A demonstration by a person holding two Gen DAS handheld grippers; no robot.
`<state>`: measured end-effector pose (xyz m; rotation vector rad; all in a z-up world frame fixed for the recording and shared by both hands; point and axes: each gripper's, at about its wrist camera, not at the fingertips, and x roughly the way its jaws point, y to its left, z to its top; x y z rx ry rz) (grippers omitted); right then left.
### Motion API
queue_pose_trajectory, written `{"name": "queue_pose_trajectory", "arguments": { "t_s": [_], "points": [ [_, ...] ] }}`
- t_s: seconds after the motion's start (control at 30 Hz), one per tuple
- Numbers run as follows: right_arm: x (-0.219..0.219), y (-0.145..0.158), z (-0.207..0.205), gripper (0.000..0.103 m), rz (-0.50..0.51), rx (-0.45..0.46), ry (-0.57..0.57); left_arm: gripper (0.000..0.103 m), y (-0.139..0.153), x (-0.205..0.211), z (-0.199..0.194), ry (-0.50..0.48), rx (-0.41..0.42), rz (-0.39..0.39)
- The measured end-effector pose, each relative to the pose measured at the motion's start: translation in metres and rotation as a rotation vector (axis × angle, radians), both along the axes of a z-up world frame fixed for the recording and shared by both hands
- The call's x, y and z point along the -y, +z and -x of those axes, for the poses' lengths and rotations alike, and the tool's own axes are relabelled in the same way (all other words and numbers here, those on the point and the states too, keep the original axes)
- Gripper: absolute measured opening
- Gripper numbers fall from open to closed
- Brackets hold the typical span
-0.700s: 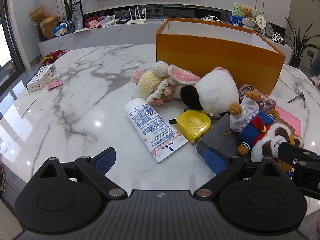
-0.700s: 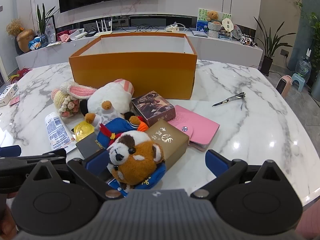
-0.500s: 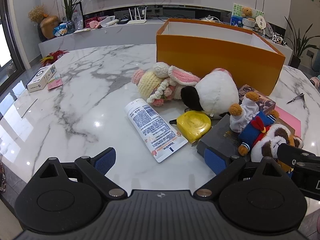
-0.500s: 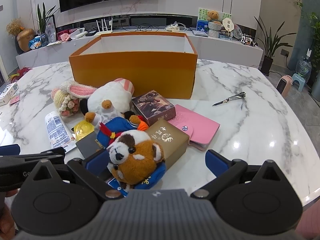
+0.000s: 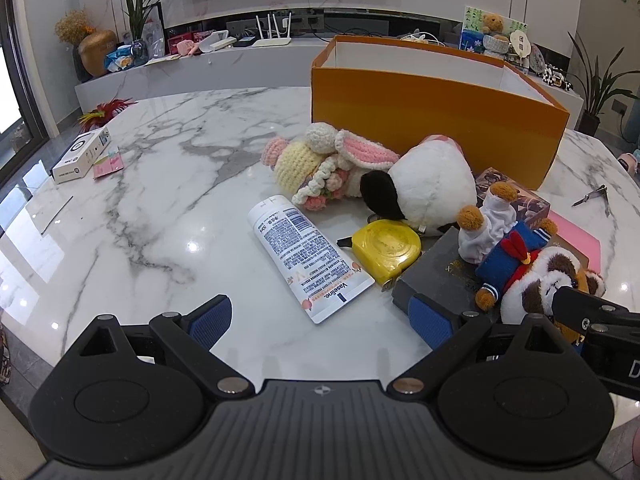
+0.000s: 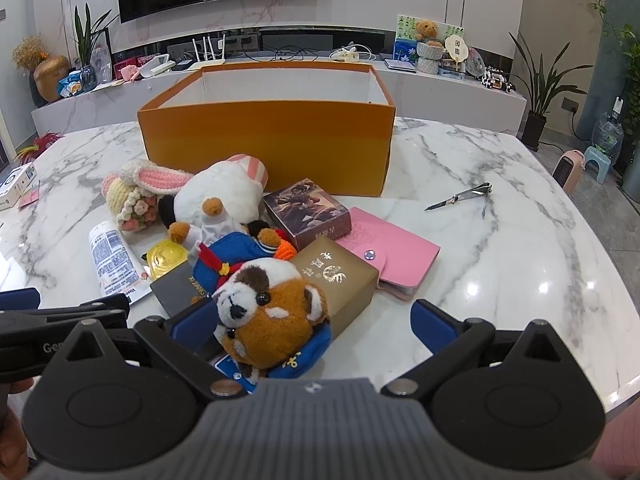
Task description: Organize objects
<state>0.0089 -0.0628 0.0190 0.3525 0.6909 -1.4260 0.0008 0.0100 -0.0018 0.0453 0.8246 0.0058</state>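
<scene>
An open orange box (image 5: 432,120) (image 6: 268,148) stands at the back of the marble table. In front of it lies a heap: a crocheted bunny (image 5: 320,168), a white plush (image 5: 428,188), a Vaseline tube (image 5: 308,260), a yellow tape measure (image 5: 386,248), a red panda plush in blue (image 6: 268,304), a gold-brown box (image 6: 340,280), a picture box (image 6: 308,212) and a pink wallet (image 6: 392,252). My left gripper (image 5: 320,316) is open and empty, just short of the tube. My right gripper (image 6: 312,320) is open, with the panda plush between its fingers.
Small scissors (image 6: 460,200) lie right of the box. A white carton (image 5: 80,154) and pink notes (image 5: 108,162) lie at the table's far left. A dark flat box (image 5: 436,276) lies under the panda plush. A low shelf with clutter runs behind the table.
Both grippers have crept slightly forward toward the heap. The objects have not moved.
</scene>
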Motion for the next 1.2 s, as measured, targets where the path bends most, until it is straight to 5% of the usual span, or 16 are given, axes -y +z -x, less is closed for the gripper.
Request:
{"name": "queue_pose_trajectory", "arguments": {
  "t_s": [1.2],
  "points": [
    [0.0009,-0.0033,-0.0006,0.102,-0.003,0.008,-0.012,0.103,-0.0005,0.0011,-0.0009,-0.035,-0.006,0.009]
  ]
}}
